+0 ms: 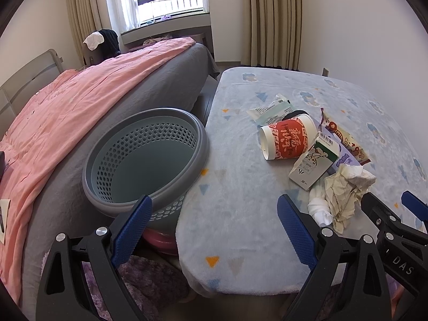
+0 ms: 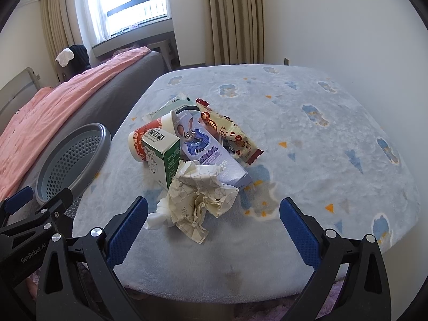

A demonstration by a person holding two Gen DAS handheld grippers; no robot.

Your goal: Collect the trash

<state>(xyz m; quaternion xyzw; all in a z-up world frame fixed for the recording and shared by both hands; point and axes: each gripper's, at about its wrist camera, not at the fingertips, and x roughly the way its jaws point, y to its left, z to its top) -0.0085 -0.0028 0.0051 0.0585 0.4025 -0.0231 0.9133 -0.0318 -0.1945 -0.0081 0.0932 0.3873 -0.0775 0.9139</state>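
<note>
several pieces of trash sit heaped just ahead of the right gripper (image 2: 214,230), whose jaws stand wide apart with nothing between them: a crumpled paper (image 2: 198,195) nearest, a white tissue wad (image 2: 157,216) touching it toward the left finger, then a green and white carton (image 2: 163,155), a purple rabbit-print box (image 2: 203,149), a red paper cup (image 1: 286,137) on its side and a snack wrapper (image 2: 230,131) farther out, all on the fleece-covered bench (image 2: 334,139). the left gripper (image 1: 214,230) is likewise spread and empty, with the grey perforated basket (image 1: 144,157) just ahead of its left finger, beside the bench edge and against the bed (image 1: 67,101). the risk i see is in the pile itself: the paper leans on the carton and box, so closing on it carelessly could drag or topple the neighbours, and the cup would likely roll toward the bench edge. crumpled paper is springy and may slip from a shallow pinch. the basket looks tilted and rests on something below it, so a drop from too far out could miss its mouth.
</note>
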